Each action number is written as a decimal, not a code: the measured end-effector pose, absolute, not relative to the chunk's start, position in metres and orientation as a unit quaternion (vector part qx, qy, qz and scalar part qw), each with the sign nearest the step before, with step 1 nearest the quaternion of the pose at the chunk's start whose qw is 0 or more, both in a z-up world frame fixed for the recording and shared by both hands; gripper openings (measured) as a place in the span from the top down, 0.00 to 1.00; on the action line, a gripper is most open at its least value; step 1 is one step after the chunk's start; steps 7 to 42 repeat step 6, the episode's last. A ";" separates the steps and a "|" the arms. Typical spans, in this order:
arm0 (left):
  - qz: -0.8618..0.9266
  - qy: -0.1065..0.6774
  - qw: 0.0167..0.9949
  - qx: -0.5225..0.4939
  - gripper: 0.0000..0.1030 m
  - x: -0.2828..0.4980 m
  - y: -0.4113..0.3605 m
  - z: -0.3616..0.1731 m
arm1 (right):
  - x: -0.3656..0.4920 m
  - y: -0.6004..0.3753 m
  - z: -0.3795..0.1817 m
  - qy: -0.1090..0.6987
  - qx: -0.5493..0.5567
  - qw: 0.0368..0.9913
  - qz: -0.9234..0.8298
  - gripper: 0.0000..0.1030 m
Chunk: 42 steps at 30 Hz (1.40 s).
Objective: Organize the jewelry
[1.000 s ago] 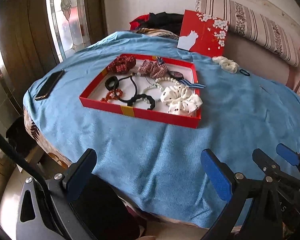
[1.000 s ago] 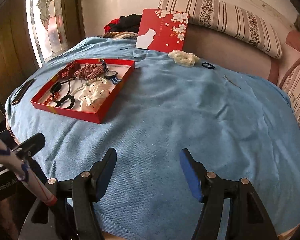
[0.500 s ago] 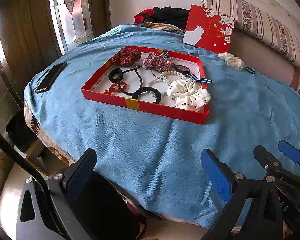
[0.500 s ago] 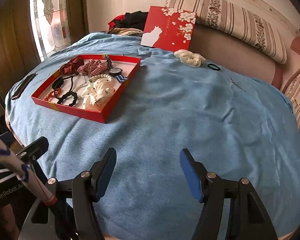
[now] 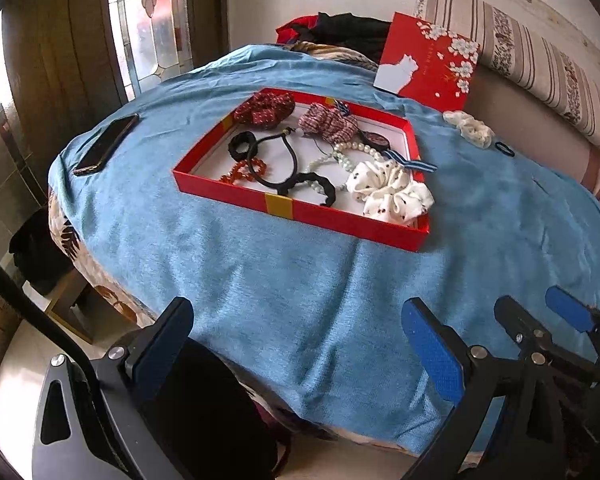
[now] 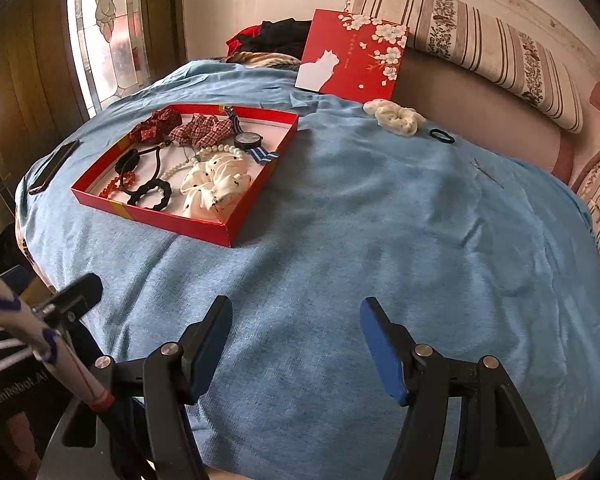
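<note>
A red tray (image 5: 300,212) (image 6: 172,220) lies on the blue cloth and holds a white dotted scrunchie (image 5: 392,192), a pearl string (image 5: 356,152), a watch (image 6: 249,141), two red scrunchies, black hair ties and red beads. Outside it, near the sofa, lie a cream scrunchie (image 5: 470,128) (image 6: 396,116), a small black hair tie (image 6: 442,136) and a thin metal piece (image 6: 488,172). My left gripper (image 5: 296,320) hangs open over the cloth's near edge. My right gripper (image 6: 296,312) is open over bare cloth, well short of everything.
A black phone (image 5: 106,144) lies left of the tray. The red lid with a white cat (image 6: 352,56) leans against the sofa back, under a striped cushion (image 6: 480,40). Dark clothes are piled behind. The cloth's wide right half holds only the small pieces.
The right gripper has drifted slightly, so the scene sits a little further right in its view. Both jaws keep the same width. Nothing on the cloth has moved.
</note>
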<state>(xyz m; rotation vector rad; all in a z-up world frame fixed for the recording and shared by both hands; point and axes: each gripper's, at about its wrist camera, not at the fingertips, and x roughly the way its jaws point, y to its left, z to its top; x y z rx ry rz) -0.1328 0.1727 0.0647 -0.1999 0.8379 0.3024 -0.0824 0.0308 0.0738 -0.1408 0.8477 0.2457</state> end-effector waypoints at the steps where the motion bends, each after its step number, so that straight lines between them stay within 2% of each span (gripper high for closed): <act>1: 0.149 0.402 0.898 -0.095 0.00 -0.133 0.173 0.066 | -0.083 0.031 0.073 0.411 -0.068 0.901 0.120 0.32; 42: 0.149 0.395 0.903 -0.074 0.00 -0.134 0.167 0.075 | -0.086 0.023 0.073 0.409 -0.059 0.902 0.125 0.32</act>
